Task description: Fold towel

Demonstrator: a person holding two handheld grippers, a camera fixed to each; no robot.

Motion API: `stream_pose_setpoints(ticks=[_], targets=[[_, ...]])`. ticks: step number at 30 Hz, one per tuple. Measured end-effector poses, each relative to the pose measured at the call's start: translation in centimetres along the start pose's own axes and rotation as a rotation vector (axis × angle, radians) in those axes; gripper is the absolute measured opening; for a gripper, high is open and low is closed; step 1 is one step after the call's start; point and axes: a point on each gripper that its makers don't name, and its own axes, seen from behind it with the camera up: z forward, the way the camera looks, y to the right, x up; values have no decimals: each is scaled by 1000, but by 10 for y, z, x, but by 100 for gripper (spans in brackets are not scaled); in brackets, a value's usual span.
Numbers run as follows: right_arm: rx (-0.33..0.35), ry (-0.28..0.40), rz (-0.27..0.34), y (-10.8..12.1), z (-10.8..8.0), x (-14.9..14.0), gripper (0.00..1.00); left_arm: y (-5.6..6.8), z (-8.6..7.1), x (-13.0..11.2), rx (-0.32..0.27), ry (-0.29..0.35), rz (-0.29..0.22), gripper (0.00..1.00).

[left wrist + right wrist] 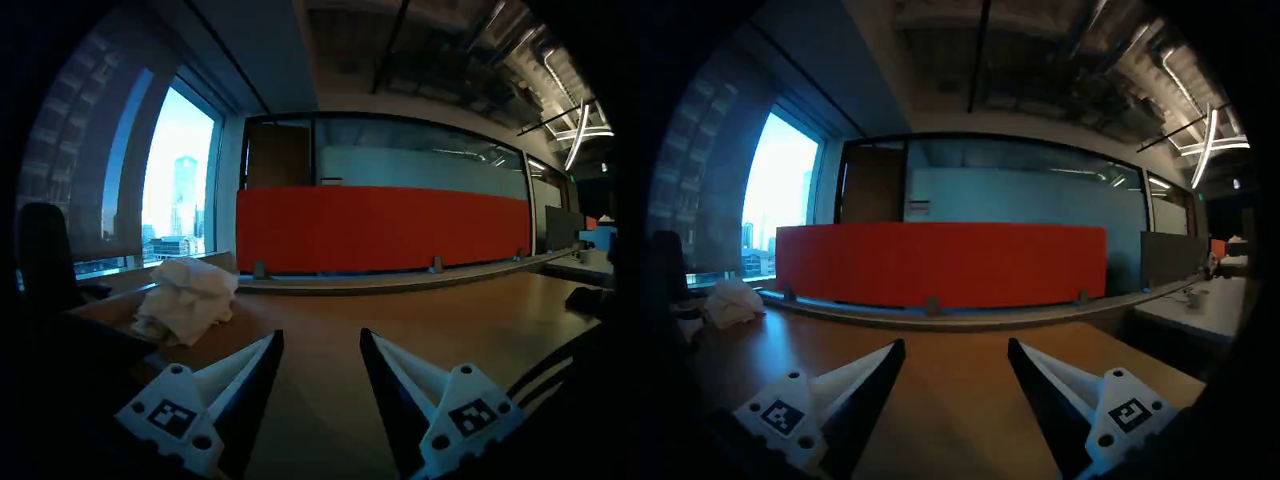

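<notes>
A crumpled white towel (186,298) lies in a heap on the wooden table (448,312), at the left of the left gripper view. My left gripper (320,336) is open just above the table, to the right of the towel and short of it, with nothing between its fingers. In the right gripper view the same towel (732,304) is small and far off at the left edge. My right gripper (956,346) is open too, low over the wooden table (960,352), and holds nothing.
A red divider panel (384,228) runs along the table's far edge. A dark office chair (44,256) stands at the left by the window. A dark object (588,300) sits at the table's right edge. A neighbouring desk (1200,308) lies to the right.
</notes>
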Motion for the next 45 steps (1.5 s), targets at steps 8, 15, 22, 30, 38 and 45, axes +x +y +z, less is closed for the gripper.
stream_pose_setpoints(ticks=[8,15,22,30,38,45], targets=[[11,5,-16,2,0,-23,99,0,0,0,0,0,0,70],[-12,-6,4,12,0,-43,99,0,0,0,0,0,0,70],[5,-28,11,11,-3,-56,99,0,0,0,0,0,0,70],[-10,-41,40,19,-2,-69,99,0,0,0,0,0,0,70],[-1,-35,23,14,-4,-72,99,0,0,0,0,0,0,70],[15,-35,11,8,-5,-70,99,0,0,0,0,0,0,70]])
